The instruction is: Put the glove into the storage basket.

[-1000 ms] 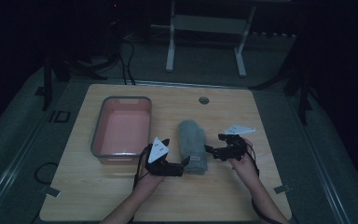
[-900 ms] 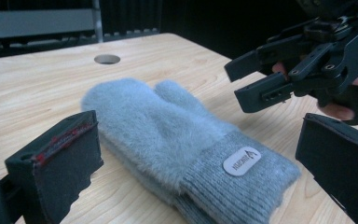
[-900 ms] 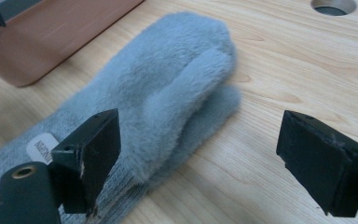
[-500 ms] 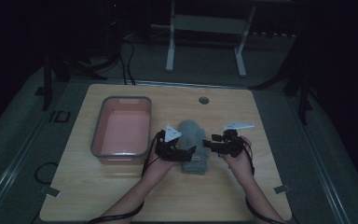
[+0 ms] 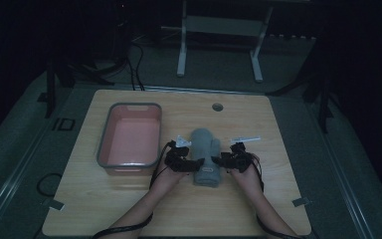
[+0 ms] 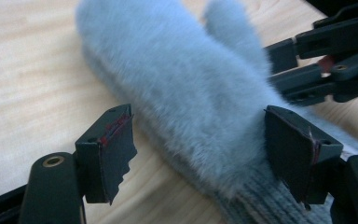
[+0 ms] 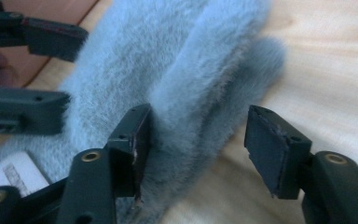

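A grey-blue furry mitten lies on the wooden table, cuff toward the person. My left gripper sits at its left side near the cuff. In the left gripper view its jaws straddle the mitten: one pad rests against the fur, the other stands off it. These jaws have just been closing. My right gripper is at the mitten's right side. Its jaws stand around a raised fold of fur, one pad touching, the other apart, and have just been opening slightly.
A pink tray with a grey rim stands left of the mitten, close to my left hand. A round hole is in the table's far side. Cables and a metal stand lie on the dark floor beyond.
Both hands have moved in and forward to the mitten from either side. The jaws of both grippers stand narrower than a second ago, with fur between them.
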{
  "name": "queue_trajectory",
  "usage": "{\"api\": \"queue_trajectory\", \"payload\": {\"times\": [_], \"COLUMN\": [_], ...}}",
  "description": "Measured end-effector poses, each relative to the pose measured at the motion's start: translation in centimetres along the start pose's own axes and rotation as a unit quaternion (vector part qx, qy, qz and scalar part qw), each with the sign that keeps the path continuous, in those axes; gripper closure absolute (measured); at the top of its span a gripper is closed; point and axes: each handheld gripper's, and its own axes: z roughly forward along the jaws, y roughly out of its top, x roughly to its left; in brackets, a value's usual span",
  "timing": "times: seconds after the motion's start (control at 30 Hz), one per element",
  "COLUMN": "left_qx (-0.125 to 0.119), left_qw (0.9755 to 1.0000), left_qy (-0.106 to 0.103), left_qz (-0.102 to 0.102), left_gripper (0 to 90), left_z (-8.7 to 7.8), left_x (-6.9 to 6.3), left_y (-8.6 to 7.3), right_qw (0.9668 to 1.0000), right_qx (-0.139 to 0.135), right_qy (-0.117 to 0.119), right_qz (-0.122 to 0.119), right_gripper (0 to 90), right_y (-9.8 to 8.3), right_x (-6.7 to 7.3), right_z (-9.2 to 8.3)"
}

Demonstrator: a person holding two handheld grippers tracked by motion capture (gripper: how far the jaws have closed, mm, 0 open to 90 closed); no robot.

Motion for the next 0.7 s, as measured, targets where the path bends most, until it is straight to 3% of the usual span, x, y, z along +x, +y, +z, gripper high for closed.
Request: {"api": "queue_trajectory", "payload": {"times": [0.3, 0.33, 0.47, 0.6, 0.7], "left_qx": [0.025, 0.027, 0.029, 0.028, 0.032], "left_qw": [0.9996, 0.9995, 0.9992, 0.9966, 0.9959], "left_qy": [-0.013, -0.014, -0.027, -0.077, -0.084], "left_qz": [0.008, 0.006, -0.002, -0.015, -0.005], "left_gripper": [26.0, 26.0, 26.8, 43.8, 56.4], "left_z": [1.2, 1.3, 2.0, 2.3, 2.3], "left_x": [0.4, 0.4, 0.7, 1.2, 0.9], "left_y": [-0.2, -0.2, -0.4, -0.6, -0.4], "right_qw": [0.9998, 0.9995, 0.9987, 0.9983, 0.9979], "right_qx": [0.013, 0.021, 0.034, 0.032, 0.033], "right_qy": [0.01, 0.022, 0.036, 0.049, 0.055], "right_qz": [-0.008, 0.01, 0.01, 0.008, 0.009], "right_gripper": [37.6, 39.3, 53.3, 62.1, 67.1], "right_y": [-0.7, -0.8, -0.7, -0.9, -0.9], "right_x": [0.2, -0.1, -0.1, -0.1, -0.1], "right_z": [0.1, 0.4, 0.5, 0.7, 0.7]}}
